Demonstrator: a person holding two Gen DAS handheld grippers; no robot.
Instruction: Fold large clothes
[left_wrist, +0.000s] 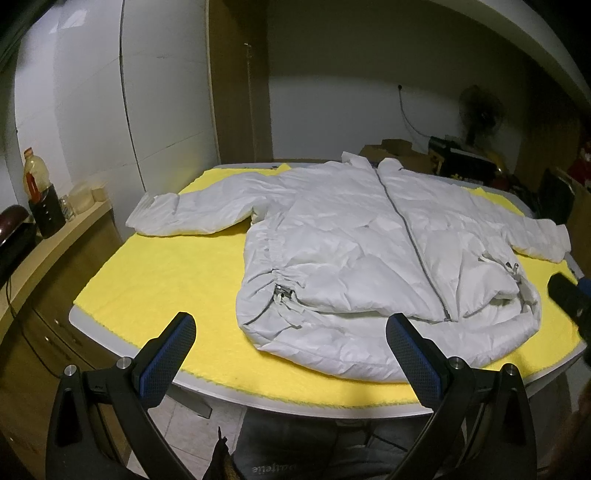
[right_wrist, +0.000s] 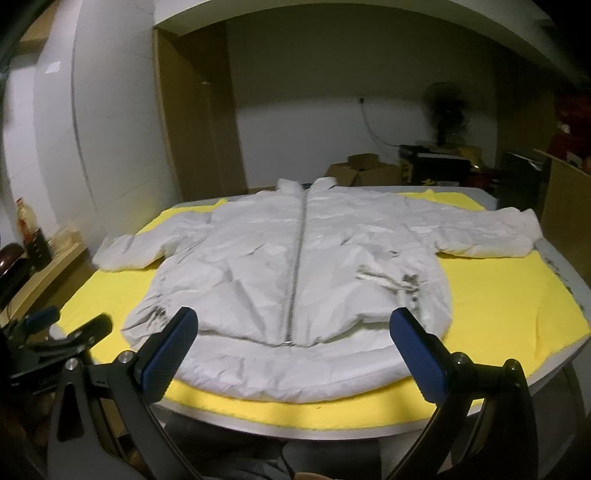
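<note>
Puffy white jacket (right_wrist: 295, 266), zipped, lies flat on fuzzy yellow cloth (left_wrist: 166, 280); both tools' blue, seemingly textured pads gape wide.

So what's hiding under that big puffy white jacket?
The puffy white zip-up jacket lies spread flat on a bright yellow fuzzy cloth, which covers a pale table. Anything beneath the jacket itself is covered.

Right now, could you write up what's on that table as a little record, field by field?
garment: white puffy jacket, lying flat, front up, not yet folded
zip: closed, running down the middle
sleeves: both spread out to the sides
under it: yellow cloth covering the table
left gripper: open, holding nothing, at the near table edge
right gripper: open, holding nothing, just short of the hem
beside the table: bottle on a side counter
</note>
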